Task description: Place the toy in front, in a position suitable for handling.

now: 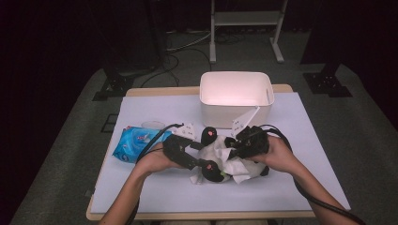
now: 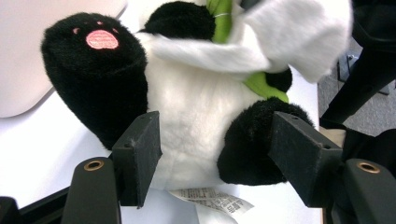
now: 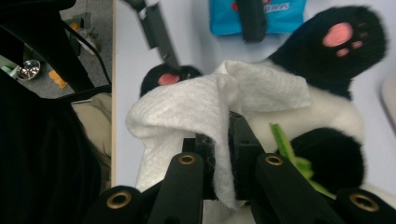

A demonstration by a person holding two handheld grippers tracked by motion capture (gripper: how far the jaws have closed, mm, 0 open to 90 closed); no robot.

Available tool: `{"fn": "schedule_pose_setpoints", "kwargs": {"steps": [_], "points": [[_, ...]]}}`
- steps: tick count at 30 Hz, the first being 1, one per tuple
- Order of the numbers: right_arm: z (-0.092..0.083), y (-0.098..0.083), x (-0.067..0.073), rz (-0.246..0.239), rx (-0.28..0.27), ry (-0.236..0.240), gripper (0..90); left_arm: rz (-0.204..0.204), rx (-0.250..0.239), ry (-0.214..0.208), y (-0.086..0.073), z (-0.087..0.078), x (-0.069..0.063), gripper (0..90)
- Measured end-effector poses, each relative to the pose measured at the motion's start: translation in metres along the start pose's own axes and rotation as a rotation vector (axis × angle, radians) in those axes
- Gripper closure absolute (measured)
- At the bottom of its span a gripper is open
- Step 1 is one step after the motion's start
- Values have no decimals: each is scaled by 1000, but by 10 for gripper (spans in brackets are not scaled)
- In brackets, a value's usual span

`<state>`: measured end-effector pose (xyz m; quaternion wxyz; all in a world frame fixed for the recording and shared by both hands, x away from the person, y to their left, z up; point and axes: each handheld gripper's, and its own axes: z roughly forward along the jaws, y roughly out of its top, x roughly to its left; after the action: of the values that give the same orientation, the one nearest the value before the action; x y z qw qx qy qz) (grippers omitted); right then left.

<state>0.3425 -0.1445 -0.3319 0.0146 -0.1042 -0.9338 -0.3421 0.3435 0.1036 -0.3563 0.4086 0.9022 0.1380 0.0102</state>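
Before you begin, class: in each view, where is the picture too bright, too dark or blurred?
High view: the white bin glares pale pink and the room behind is nearly black. Left gripper view: the wipe on the toy panda is smeared. Right gripper view: the blue packet is soft, the left edge dark.

The plush panda [image 2: 196, 121] is black and white with pink paw pads; the wipe [image 3: 205, 107] is white, the packet [image 1: 133, 143] blue.

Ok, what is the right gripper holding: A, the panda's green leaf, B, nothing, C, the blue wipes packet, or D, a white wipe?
D: in the right gripper view, the right gripper is shut on a white wipe draped over the plush panda.
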Motion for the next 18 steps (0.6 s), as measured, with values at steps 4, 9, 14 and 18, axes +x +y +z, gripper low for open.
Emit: {"fn": "schedule_pose_setpoints", "kwargs": {"steps": [4,9,14,18], "points": [[4,-3,4,-5,-4,9,839,-7,0,11,-1,-4,3,335],[9,-1,9,-13,-8,26,839,-21,-3,26,-5,-11,5,335],[15,6,14,-36,-6,37,839,-15,6,32,-8,-14,5,335],[18,12,16,-47,-1,43,836,-20,12,30,-10,-13,5,335]]}}
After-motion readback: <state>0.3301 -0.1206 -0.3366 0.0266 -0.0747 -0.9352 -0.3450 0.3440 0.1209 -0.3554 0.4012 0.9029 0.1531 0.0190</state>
